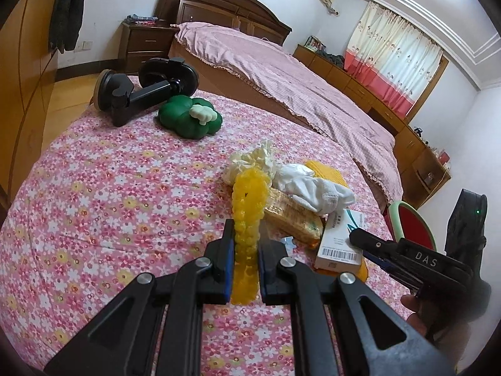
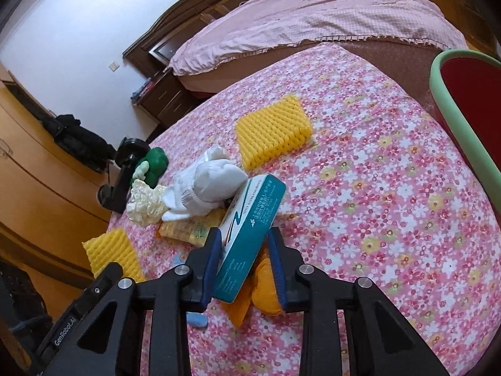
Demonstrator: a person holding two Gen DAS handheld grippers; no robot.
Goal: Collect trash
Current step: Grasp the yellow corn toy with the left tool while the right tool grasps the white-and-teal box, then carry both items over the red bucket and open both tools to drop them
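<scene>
My left gripper [image 1: 245, 235] is shut on a yellow foam fruit net [image 1: 249, 206], held upright above the flowered table; the net also shows in the right wrist view [image 2: 112, 250]. My right gripper [image 2: 244, 241] has its jaws around a teal and white medicine box [image 2: 250, 228], which tilts between the pads; the box also shows in the left wrist view [image 1: 339, 241]. A pile of trash lies beyond: white crumpled cloth [image 2: 206, 185], cream foam net [image 2: 144, 203], a yellow snack wrapper [image 1: 294, 216], an orange piece [image 2: 266, 294] under the box.
A second yellow foam net [image 2: 272, 131] lies flat on the flowered tablecloth [image 2: 391, 203]. A green clover toy [image 1: 189, 116] and black suction mount [image 1: 141, 91] sit at the far side. A red chair with green rim [image 2: 466, 100] stands on the right. A bed [image 1: 281, 72] lies beyond.
</scene>
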